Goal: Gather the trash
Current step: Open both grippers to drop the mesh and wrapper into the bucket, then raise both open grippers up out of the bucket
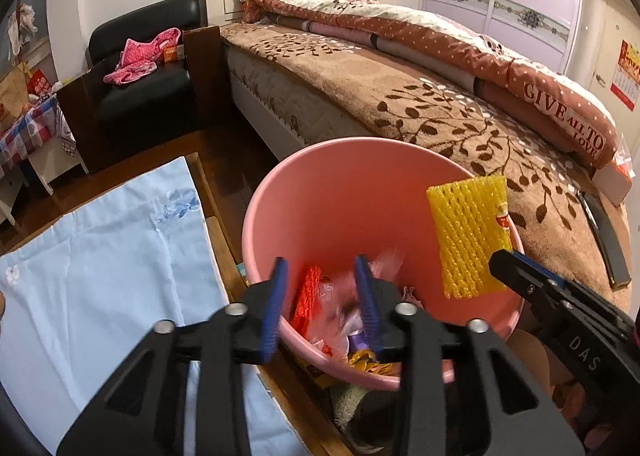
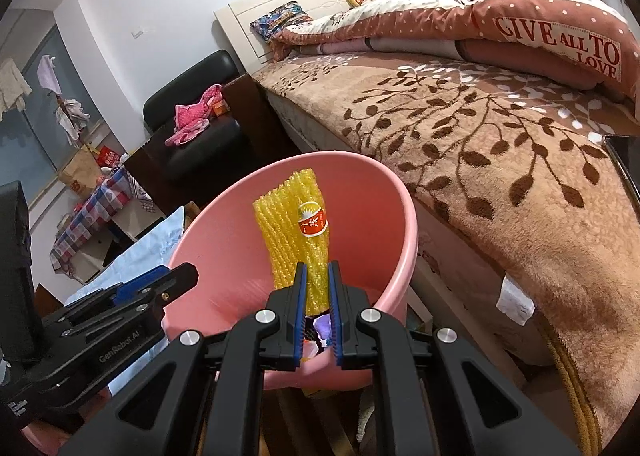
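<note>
Trash: one yellow foam net (image 2: 294,230) is pinched at its lower end by the right tool (image 2: 317,298), upright over the pink bin (image 1: 320,184). The left tool (image 1: 320,296) is spread, empty, above the bin's wrappers (image 1: 340,320). Two tools, one bin, beside the bed (image 1: 420,104).

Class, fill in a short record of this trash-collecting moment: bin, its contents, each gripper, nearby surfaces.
bin: pink bucket, open top
contents: mixed wrappers, one red net
left gripper: open, empty, over the bucket
right gripper: shut on yellow foam net, over the bucket
nearby: bed behind, light blue cloth beside
</note>
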`<action>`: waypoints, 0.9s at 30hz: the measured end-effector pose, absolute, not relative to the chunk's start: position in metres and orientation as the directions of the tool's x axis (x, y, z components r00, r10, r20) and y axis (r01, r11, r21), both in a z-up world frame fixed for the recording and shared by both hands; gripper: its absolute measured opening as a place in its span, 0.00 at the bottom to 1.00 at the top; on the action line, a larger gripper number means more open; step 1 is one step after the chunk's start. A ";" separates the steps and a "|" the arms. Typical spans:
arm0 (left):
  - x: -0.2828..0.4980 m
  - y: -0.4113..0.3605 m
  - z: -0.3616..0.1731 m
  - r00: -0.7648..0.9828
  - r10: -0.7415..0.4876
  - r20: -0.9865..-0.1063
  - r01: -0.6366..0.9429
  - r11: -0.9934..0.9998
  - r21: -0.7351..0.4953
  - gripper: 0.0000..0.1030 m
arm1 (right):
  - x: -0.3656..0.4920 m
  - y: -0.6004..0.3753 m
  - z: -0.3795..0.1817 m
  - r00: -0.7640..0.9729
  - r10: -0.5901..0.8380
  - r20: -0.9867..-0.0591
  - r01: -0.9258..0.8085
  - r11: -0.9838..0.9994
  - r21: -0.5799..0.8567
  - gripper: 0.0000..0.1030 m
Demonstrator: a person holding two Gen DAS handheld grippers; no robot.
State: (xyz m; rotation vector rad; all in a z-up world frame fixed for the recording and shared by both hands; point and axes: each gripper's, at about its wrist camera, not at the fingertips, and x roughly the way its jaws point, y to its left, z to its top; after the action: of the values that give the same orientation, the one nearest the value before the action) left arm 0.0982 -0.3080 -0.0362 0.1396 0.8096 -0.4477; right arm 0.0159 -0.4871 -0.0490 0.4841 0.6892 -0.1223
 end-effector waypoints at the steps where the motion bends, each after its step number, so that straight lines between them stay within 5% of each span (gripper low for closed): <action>1: 0.098 -0.308 -0.036 0.601 -0.336 -0.725 0.438 0.897 -0.053 0.37 | 0.016 -0.487 -0.049 0.769 0.049 -0.637 0.266 0.882 0.388 0.10; 13: 0.097 -0.307 -0.037 0.586 -0.353 -0.729 0.447 0.892 -0.072 0.38 | 0.017 -0.488 -0.052 0.766 0.051 -0.641 0.269 0.880 0.391 0.11; 20: 0.095 -0.307 -0.038 0.584 -0.354 -0.731 0.445 0.892 -0.076 0.38 | 0.017 -0.491 -0.056 0.762 0.046 -0.646 0.283 0.874 0.396 0.27; 27: 0.094 -0.305 -0.038 0.580 -0.354 -0.733 0.443 0.893 -0.080 0.38 | 0.014 -0.491 -0.054 0.768 0.045 -0.639 0.279 0.874 0.398 0.28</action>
State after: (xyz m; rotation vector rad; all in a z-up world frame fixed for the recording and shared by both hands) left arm 0.0940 -0.3051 -0.0379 0.1162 0.8296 -0.4673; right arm 0.0136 -0.4905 -0.0537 0.5005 0.6905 -0.1328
